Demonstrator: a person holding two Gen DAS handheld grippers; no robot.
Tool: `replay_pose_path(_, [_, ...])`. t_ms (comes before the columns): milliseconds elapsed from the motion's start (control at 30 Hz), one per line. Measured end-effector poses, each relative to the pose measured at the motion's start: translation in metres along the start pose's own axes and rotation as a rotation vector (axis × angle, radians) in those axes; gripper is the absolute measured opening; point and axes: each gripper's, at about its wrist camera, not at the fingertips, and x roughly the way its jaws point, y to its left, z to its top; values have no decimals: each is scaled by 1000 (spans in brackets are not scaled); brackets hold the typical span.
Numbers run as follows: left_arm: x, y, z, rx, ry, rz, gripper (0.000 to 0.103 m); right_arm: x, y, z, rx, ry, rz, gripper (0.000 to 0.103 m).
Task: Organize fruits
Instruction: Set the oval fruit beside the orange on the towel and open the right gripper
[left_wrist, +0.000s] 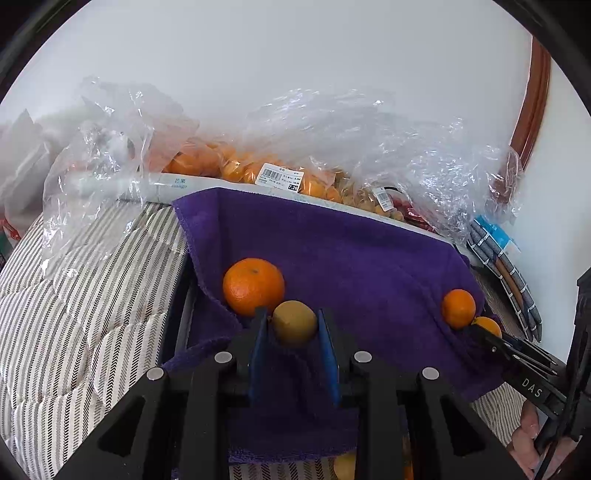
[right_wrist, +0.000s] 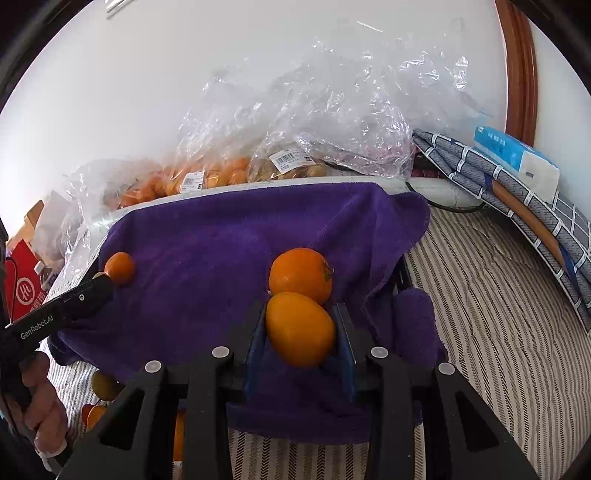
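Here, a brownish-green fruit (left_wrist: 294, 323) is gripped by the left tool (left_wrist: 291, 332) and an orange fruit (right_wrist: 300, 328) by the right tool (right_wrist: 301, 332), both low over a purple towel (left_wrist: 351, 258), where each should be released gently beside its like.

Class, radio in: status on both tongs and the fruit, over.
Left tongs shut on kiwi. Right tongs shut on orange. Both over purple towel; two oranges already there. Nothing blocking.

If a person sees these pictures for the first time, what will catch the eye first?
The purple towel fills the middle. On it, the left gripper is shut on a brownish-green fruit beside a large orange, and the right gripper is shut on an orange fruit. Clear bags of fruit lie behind.
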Motion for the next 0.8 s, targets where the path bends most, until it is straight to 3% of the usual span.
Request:
replay_pose_path(233, [4,-4,0,20,10,8,26,-9,2,-1,-7,-34,-6,37])
replay_pose_path(467, [9,-2,1,15,25,2,26,-15,0,-4,15,-40,-17,45])
replay_pose_path(600, [5,0,2,4,11,-25,35,-25,-3,-5,40,-54,-6,48])
replay_pose_path(800, [-4,4,0,-24,-8,-39,37,-56,-2,-12,90,-45,28,49])
